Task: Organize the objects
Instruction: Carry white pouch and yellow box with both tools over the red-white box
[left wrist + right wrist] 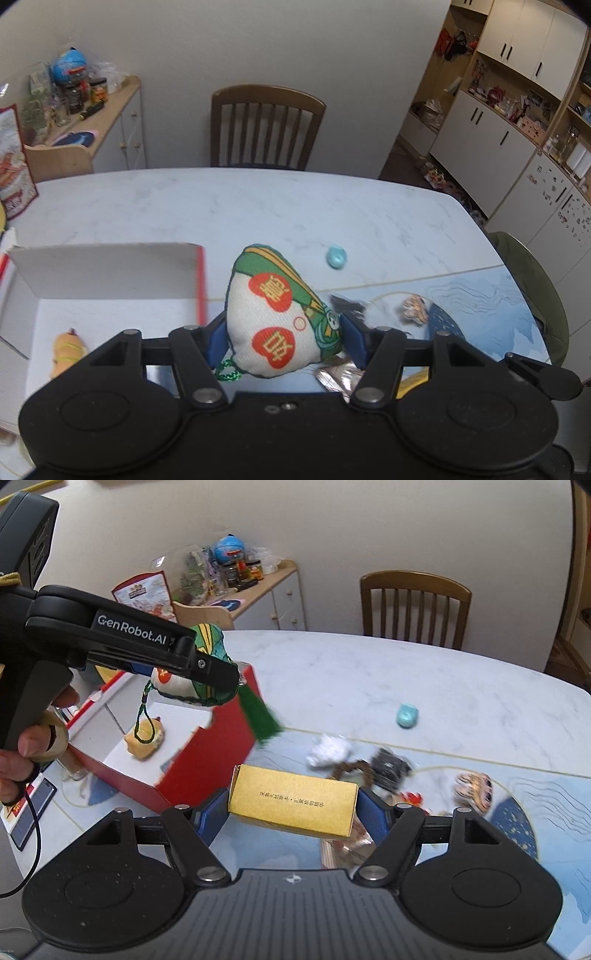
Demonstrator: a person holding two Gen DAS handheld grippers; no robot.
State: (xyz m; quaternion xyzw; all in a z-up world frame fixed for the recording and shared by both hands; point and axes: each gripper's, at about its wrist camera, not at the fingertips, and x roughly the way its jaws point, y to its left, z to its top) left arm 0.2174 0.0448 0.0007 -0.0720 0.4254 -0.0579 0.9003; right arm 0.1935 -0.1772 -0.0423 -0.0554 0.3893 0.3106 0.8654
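White marble-patterned surface (258, 206) is carrying everything, with a slatted wooden chair (266, 125) standing behind it. Take the red box (207, 746) as your landmark: it is a cardboard carton, red outside, white inside, lying open at the top.

Your left claw (284, 338) is gripping a stuffed fabric sachet (275, 314), its blue pads (218, 338) pressing into the two flanks. The sachet is plump and roughly pyramid-shaped, woven white cloth with red-orange discs and green-and-yellow bands. Its pointed end is aiming up and away from you, so its long axis is running forward along the claw. In the right wrist view it is hanging in the air just above the box's near right corner, a green tassel (264, 716) dangling beyond the box wall and a green cord loop (146, 720) drooping over the interior. A small yellow plush figure (146, 740) is lying inside the box.

Your right claw (291, 818) is clamping a gold cardboard carton (293, 806), a flat-sided oblong with a line of dark print. Its long axis is lying crosswise between the pads, ends against them, and it is being held just right of the box, above a blue patterned mat (517, 812).

Farther right of the box, a small turquoise object (407, 715) is sitting on the bare marble.
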